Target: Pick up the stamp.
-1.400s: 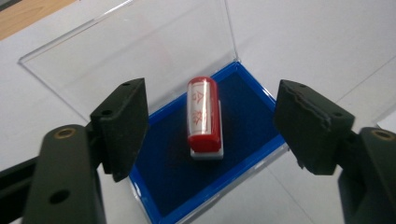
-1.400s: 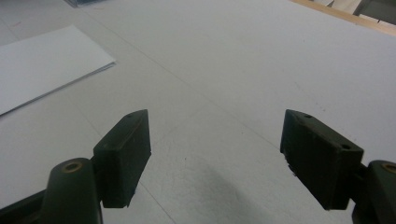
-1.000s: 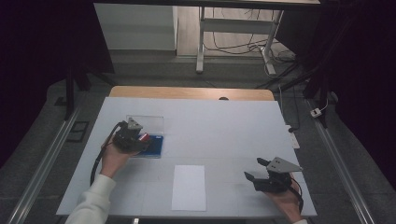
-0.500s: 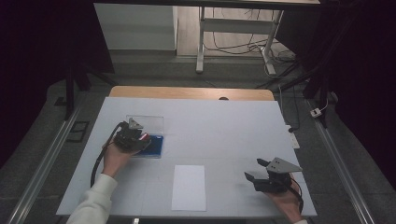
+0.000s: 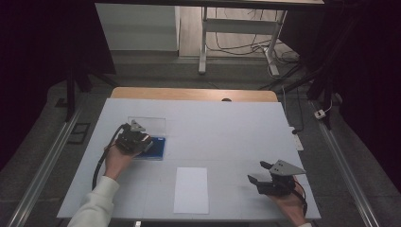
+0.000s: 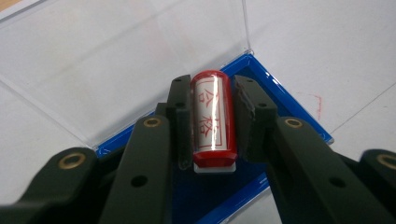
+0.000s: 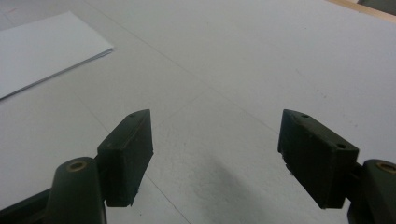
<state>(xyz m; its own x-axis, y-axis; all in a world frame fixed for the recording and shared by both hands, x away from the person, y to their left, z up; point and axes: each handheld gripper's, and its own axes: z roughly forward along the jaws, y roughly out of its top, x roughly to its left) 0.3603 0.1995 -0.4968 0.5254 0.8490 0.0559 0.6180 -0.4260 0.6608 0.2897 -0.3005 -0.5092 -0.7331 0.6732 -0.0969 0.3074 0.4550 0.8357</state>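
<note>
Red and clear plastic, the stamp (image 6: 213, 119) lay in the blue tray (image 6: 275, 88) of its open case, at the left of the table (image 5: 227, 127), now pinched between the pads of the left gripper (image 5: 147, 144), whose jaws had just been closing and were by then fully clamped on it. Grip secured, so probably ready for lifting toward the white paper (image 5: 191, 189) at the near middle. Near right, right gripper (image 5: 258, 173) hovering wide open, holding nothing.
</note>
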